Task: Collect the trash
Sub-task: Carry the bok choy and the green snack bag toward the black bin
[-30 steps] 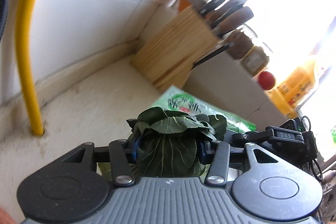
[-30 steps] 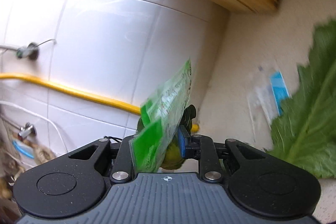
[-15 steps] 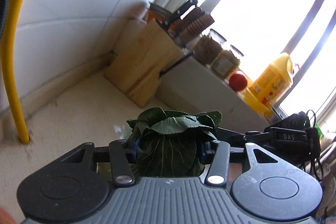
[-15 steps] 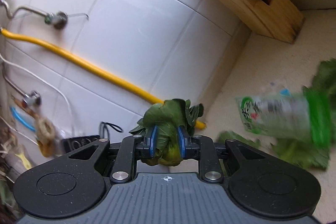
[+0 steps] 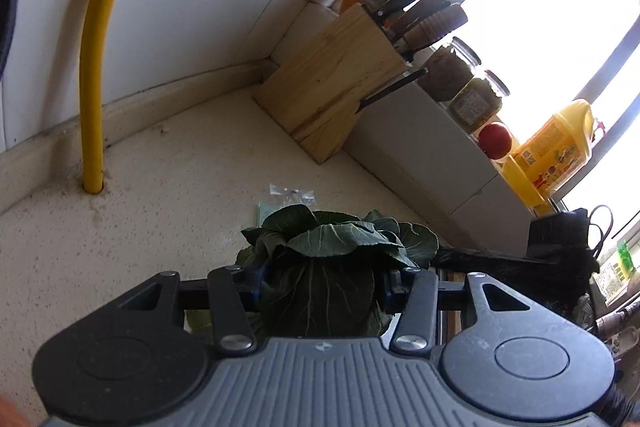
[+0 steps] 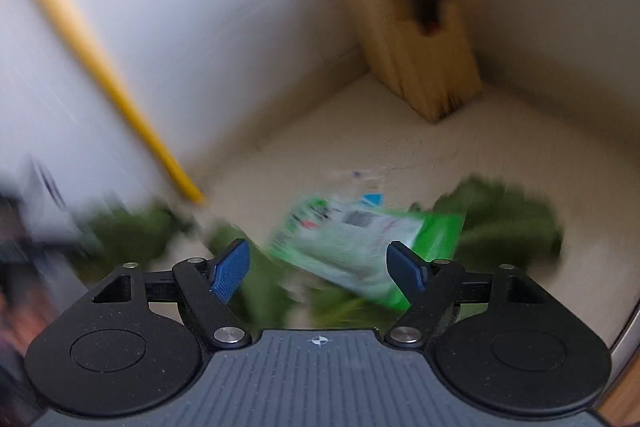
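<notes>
Left wrist view: left gripper point(image 5: 320, 285), fingers clamped on a bunch of dark green leaves point(image 5: 332, 267) that fills the gap between them. Bunch is held above the beige table point(image 5: 168, 195). A small clear wrapper point(image 5: 290, 191) lies on the table just beyond the leaves, at 12 o'clock. Yellow pipe point(image 5: 94, 67) rises from the table at 10 o'clock, against the white tiled wall point(image 5: 192, 7). Wooden knife block point(image 5: 336, 79) with dark handles stands in the corner at 1 o'clock. On the window ledge at 2 o'clock: two jars point(image 5: 460, 83), a red tomato point(image 5: 495, 141), a yellow bottle point(image 5: 552, 151).

Right wrist view: heavy motion blur. Right gripper point(image 6: 318, 265), blue-padded fingers point(image 6: 230, 263) spread well apart, nothing between them. Below and beyond them a green and white plastic bag point(image 6: 360, 243) lies on the table point(image 6: 460, 155), over loose green leaves point(image 6: 504, 223) at 2 o'clock and more at 9 o'clock. Whether the fingers touch the bag cannot be told. Knife block point(image 6: 420, 59) at 1 o'clock, yellow pipe point(image 6: 108, 75) at 10 o'clock.
</notes>
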A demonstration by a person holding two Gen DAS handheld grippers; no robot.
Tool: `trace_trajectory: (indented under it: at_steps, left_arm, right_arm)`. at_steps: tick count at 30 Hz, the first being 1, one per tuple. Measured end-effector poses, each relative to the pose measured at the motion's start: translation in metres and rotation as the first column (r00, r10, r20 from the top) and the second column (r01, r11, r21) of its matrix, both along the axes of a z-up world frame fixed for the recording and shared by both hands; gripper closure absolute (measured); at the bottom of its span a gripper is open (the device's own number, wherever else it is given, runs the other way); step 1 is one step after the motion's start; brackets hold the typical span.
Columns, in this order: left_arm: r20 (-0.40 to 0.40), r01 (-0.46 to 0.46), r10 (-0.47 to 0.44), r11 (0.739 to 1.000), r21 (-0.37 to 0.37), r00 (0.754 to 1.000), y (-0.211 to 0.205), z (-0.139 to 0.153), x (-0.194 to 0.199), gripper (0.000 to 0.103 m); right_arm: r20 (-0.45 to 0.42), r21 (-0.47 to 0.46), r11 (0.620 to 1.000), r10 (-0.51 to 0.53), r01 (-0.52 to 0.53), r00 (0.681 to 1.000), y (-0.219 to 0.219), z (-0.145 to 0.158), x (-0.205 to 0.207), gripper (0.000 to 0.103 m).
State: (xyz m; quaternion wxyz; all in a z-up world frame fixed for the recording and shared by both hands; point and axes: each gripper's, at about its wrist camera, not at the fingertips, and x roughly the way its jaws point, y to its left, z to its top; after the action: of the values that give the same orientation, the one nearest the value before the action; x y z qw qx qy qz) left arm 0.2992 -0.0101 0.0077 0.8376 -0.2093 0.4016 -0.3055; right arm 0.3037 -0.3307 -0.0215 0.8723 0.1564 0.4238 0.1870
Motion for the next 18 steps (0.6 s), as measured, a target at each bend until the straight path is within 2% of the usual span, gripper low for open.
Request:
trace_trajectory:
  at_steps: [1,2,3,5,7,10,13,15,16,17,18]
  left_arm:
    - [-0.006,0.000,0.000,1.000,-0.001,1.000,0.000,-0.002,0.000,0.058]
    - [-0.013,-0.001,0.001,1.000,-0.004,1.000,0.001,-0.004,0.001,0.058]
    - [-0.019,-0.001,0.001,1.000,-0.007,1.000,0.002,-0.007,0.002,0.058]
    - [-0.030,-0.003,0.002,1.000,-0.012,1.000,0.005,-0.011,0.004,0.058]
    - [-0.042,-0.001,0.000,1.000,-0.016,0.999,0.006,-0.014,0.006,0.058]
    - [-0.054,0.013,-0.014,1.000,-0.019,0.998,0.006,-0.017,0.009,0.058]
    - [-0.053,0.034,-0.035,0.999,-0.014,0.998,0.005,-0.018,0.011,0.058]
    - [-0.052,0.043,-0.044,0.999,-0.014,0.998,0.003,-0.019,0.013,0.057]
    - [-0.054,0.046,-0.046,0.999,-0.014,0.997,0.002,-0.019,0.014,0.057]
    - [-0.055,0.047,-0.048,0.999,-0.013,0.997,0.002,-0.019,0.015,0.057]
    - [-0.055,0.047,-0.047,0.999,-0.013,0.997,0.000,-0.019,0.016,0.057]
  right_arm:
    - [0.013,-0.117,0.989,0.089,-0.086,0.996,0.016,0.000,0.004,0.019]
    - [0.009,-0.190,0.968,0.168,-0.163,0.986,0.027,-0.001,0.008,0.016]
    - [-0.003,-0.248,0.942,0.235,-0.228,0.972,0.037,-0.003,0.013,0.016]
    - [-0.028,-0.310,0.904,0.299,-0.293,0.954,0.046,-0.010,0.024,0.016]
    - [-0.053,-0.327,0.893,0.309,-0.309,0.950,0.046,-0.017,0.042,0.015]
    - [-0.121,-0.294,0.895,0.313,-0.335,0.942,0.040,-0.031,0.067,0.012]
    - [-0.156,-0.312,0.892,0.293,-0.329,0.943,0.036,-0.040,0.071,0.013]
    - [-0.160,-0.332,0.889,0.276,-0.315,0.948,0.038,-0.039,0.064,0.018]
    - [-0.164,-0.334,0.893,0.260,-0.302,0.951,0.037,-0.036,0.061,0.030]
    - [-0.169,-0.327,0.899,0.247,-0.291,0.954,0.036,-0.032,0.056,0.046]
    - [-0.181,-0.298,0.913,0.234,-0.280,0.955,0.032,-0.029,0.052,0.055]
